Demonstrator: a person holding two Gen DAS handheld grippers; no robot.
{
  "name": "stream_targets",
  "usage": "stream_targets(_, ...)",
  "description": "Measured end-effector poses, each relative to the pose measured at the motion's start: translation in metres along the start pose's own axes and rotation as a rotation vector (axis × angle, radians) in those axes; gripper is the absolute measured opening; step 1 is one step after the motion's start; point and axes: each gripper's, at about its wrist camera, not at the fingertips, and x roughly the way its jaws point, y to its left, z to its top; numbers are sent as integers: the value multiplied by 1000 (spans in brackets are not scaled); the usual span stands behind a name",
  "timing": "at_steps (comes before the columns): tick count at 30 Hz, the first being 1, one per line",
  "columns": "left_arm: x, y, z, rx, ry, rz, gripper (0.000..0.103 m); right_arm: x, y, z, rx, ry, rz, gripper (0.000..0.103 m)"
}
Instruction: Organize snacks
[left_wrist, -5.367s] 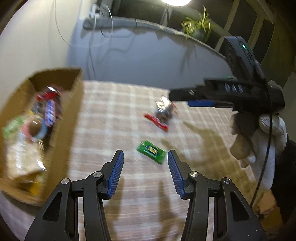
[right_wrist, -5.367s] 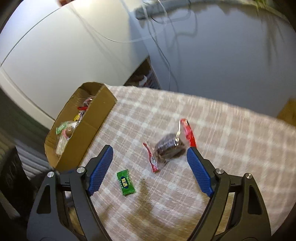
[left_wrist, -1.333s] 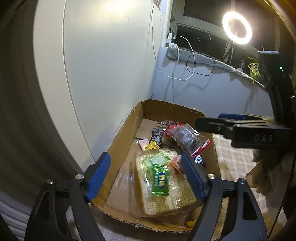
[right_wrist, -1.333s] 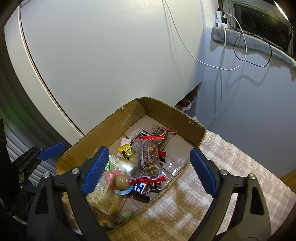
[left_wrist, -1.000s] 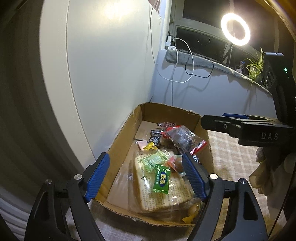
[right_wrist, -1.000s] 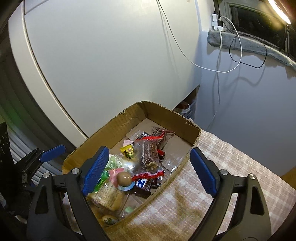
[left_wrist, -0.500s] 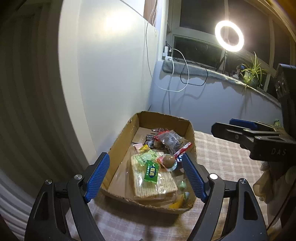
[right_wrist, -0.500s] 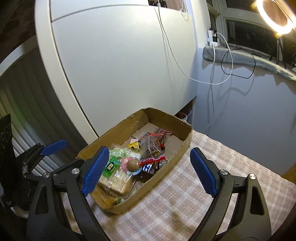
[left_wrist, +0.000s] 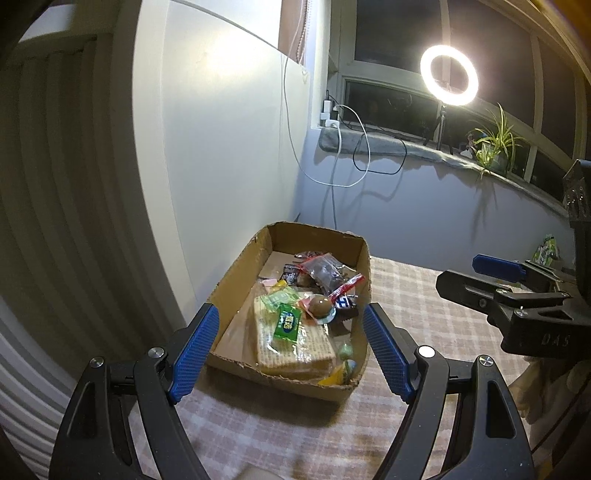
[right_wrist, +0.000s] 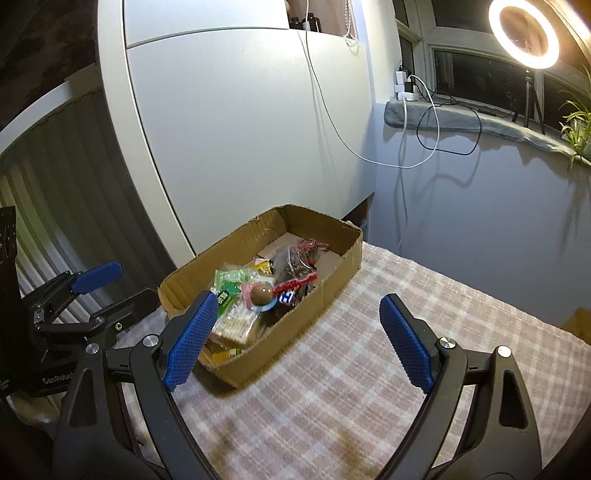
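A shallow cardboard box (left_wrist: 240, 280) (right_wrist: 332, 291) stands on the checked tablecloth, filled with several wrapped snacks. On top lie a green packet (left_wrist: 288, 325), a cracker pack (left_wrist: 295, 350) (right_wrist: 232, 325), a brown ball-shaped sweet (left_wrist: 319, 305) (right_wrist: 261, 292) and a clear bag with red ends (left_wrist: 325, 273) (right_wrist: 291, 264). My left gripper (left_wrist: 291, 347) is open with nothing between its fingers, back from the box's near end. My right gripper (right_wrist: 295, 325) is open and empty too, near the box's long side. Each gripper shows in the other's view, the right one (left_wrist: 498, 273) and the left one (right_wrist: 92, 277).
The checked tablecloth (right_wrist: 351, 387) spreads to the right of the box. A white cabinet panel (right_wrist: 240, 129) stands close behind the box. White and black cables (left_wrist: 351, 155) hang from the window sill, with a ring light (left_wrist: 448, 79) and a potted plant (left_wrist: 495, 147) there.
Both grippers have drawn back and a little up from the box, which now looks smaller and farther. The green packet and the clear bag, earlier on the cloth, lie in the box.
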Motion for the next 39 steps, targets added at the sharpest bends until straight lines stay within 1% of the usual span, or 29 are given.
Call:
stream_targets(8,-8,-3,-1,-8,-14,14,80,-16,1,-4,-27,-24,-36,92)
stream_targets(39,-17,-7,0,-2,-32,11,80,-22,-3,-8,-25,-22,-41,92)
